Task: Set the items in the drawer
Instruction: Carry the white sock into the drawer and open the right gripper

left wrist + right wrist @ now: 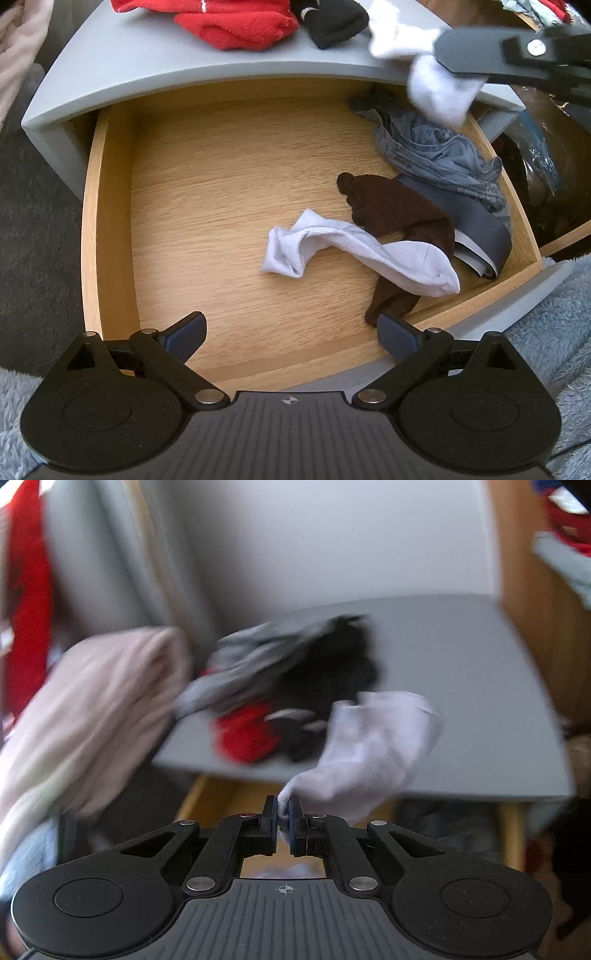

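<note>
The right gripper (283, 818) points slantwise down, clenched on a white sock (373, 746) hanging above the open drawer (110, 206) at its 1 o'clock corner. The left gripper (291, 334) hangs released over the drawer's 6 o'clock edge. The clothes pile (295, 686) is blurred.

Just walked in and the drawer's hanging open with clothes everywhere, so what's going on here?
A person with a gripper in each hand is putting laundry away. The right gripper is shut on a white sock, held over the open drawer. The left gripper hangs open above the drawer, holding nothing. Inside lie another white sock, a brown sock and a grey garment. Red clothing and a black item wait on the cabinet top.
</note>
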`<state>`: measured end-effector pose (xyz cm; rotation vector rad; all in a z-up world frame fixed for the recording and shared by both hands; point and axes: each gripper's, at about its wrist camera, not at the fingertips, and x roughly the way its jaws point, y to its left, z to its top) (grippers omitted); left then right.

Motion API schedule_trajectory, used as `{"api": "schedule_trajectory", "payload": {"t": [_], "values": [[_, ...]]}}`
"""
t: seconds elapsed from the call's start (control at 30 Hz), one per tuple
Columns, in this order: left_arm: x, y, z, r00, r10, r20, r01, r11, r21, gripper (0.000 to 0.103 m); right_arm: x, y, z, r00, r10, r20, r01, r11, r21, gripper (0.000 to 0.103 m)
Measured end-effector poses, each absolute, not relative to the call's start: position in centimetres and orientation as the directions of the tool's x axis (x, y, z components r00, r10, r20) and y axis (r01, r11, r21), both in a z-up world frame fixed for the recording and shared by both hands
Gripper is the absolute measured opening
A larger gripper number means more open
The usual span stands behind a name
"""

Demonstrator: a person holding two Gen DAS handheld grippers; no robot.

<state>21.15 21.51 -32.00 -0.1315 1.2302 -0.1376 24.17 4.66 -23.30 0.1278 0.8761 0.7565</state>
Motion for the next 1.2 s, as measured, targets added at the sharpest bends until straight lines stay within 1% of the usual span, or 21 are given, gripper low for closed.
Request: {"api": "schedule_trajectory", "payload": {"t": [0.07, 0.2, 0.23, 0.3, 0.4, 0.53, 0.63, 0.67, 0.73, 0.9, 1.0, 1.03, 1.07, 1.1, 1.13, 1.17, 1.2], "values": [[21.1, 21.5, -32.0, 0.328, -0.176, -0.928, 0.034, 0.984, -0.174, 0.1, 23.2, 5.4, -22.7, 0.36, 0.712, -0.603, -0.604, 0.671, 0.43, 0.005], [21.1, 21.5, -32.0, 0.33, -0.175, -0.928, 0.036, 0.984, -0.172, 0.1, 22.0, 5.5, -21.5, 0.323, 0.806, -0.497, -0.645, 0.572, 0.508, 0.005], [21.1, 21.5, -32.0, 0.33, -0.175, -0.928, 0.036, 0.984, -0.173, 0.1, 22.0, 5.5, -21.3, 0.328, 0.808, -0.489, -0.643, 0.57, 0.511, 0.005], [21.1, 21.5, -32.0, 0.329, -0.176, -0.928, 0.037, 0.984, -0.174, 0.1, 22.4, 5.6, -21.6, 0.339, 0.794, -0.504, -0.629, 0.59, 0.506, 0.005], [21.1, 21.5, -32.0, 0.33, -0.176, -0.927, 0.037, 0.984, -0.174, 0.1, 23.4, 5.1, -22.7, 0.364, 0.748, -0.555, -0.582, 0.648, 0.492, 0.005], [21.1, 21.5, -32.0, 0.33, -0.176, -0.927, 0.036, 0.984, -0.174, 0.1, 24.7, 4.4, -25.1, 0.369, 0.632, -0.682, -0.502, 0.753, 0.425, 0.005], [21.1, 21.5, -32.0, 0.33, -0.175, -0.928, 0.035, 0.984, -0.173, 0.1, 25.3, 3.8, -27.5, 0.344, 0.46, -0.819, -0.436, 0.85, 0.294, 0.005], [21.1, 21.4, -32.0, 0.33, -0.173, -0.928, 0.036, 0.985, -0.171, 0.1, 25.4, 3.3, -28.5, 0.323, 0.408, -0.854, -0.404, 0.875, 0.265, 0.005], [21.2, 21.4, -31.9, 0.331, -0.171, -0.928, 0.037, 0.985, -0.169, 0.1, 25.8, 2.3, -30.2, 0.265, 0.342, -0.902, -0.317, 0.914, 0.253, 0.005], [21.1, 21.5, -31.7, 0.337, -0.172, -0.926, 0.038, 0.985, -0.169, 0.1, 25.9, 2.5, -32.6, 0.212, 0.214, -0.954, -0.298, 0.943, 0.145, 0.006], [21.1, 21.6, -31.6, 0.339, -0.173, -0.925, 0.038, 0.985, -0.17, 0.1, 25.8, 2.7, -33.3, 0.199, 0.174, -0.965, -0.3, 0.948, 0.109, 0.006], [21.1, 21.6, -31.6, 0.34, -0.172, -0.924, 0.039, 0.985, -0.169, 0.1, 25.7, 2.8, -33.3, 0.201, 0.166, -0.965, -0.3, 0.949, 0.101, 0.008], [21.0, 21.5, -31.6, 0.34, -0.173, -0.924, 0.039, 0.985, -0.17, 0.1, 25.7, 2.9, -33.3, 0.207, 0.151, -0.967, -0.299, 0.951, 0.084, 0.01], [21.0, 21.5, -31.7, 0.339, -0.174, -0.924, 0.039, 0.984, -0.172, 0.1, 25.8, 3.2, -33.3, 0.218, 0.13, -0.967, -0.299, 0.952, 0.061, 0.018], [21.0, 21.5, -31.7, 0.338, -0.175, -0.925, 0.038, 0.984, -0.172, 0.1, 25.6, 3.4, -33.1, 0.234, 0.112, -0.966, -0.306, 0.951, 0.037, 0.022], [21.1, 21.5, -31.7, 0.338, -0.175, -0.925, 0.039, 0.984, -0.173, 0.1, 25.4, 3.7, -32.9, 0.245, 0.117, -0.962, -0.314, 0.949, 0.035, 0.024], [21.1, 21.5, -31.8, 0.337, -0.175, -0.925, 0.039, 0.984, -0.172, 0.1, 25.1, 3.9, -32.4, 0.259, 0.129, -0.957, -0.321, 0.946, 0.041, 0.031]]}}
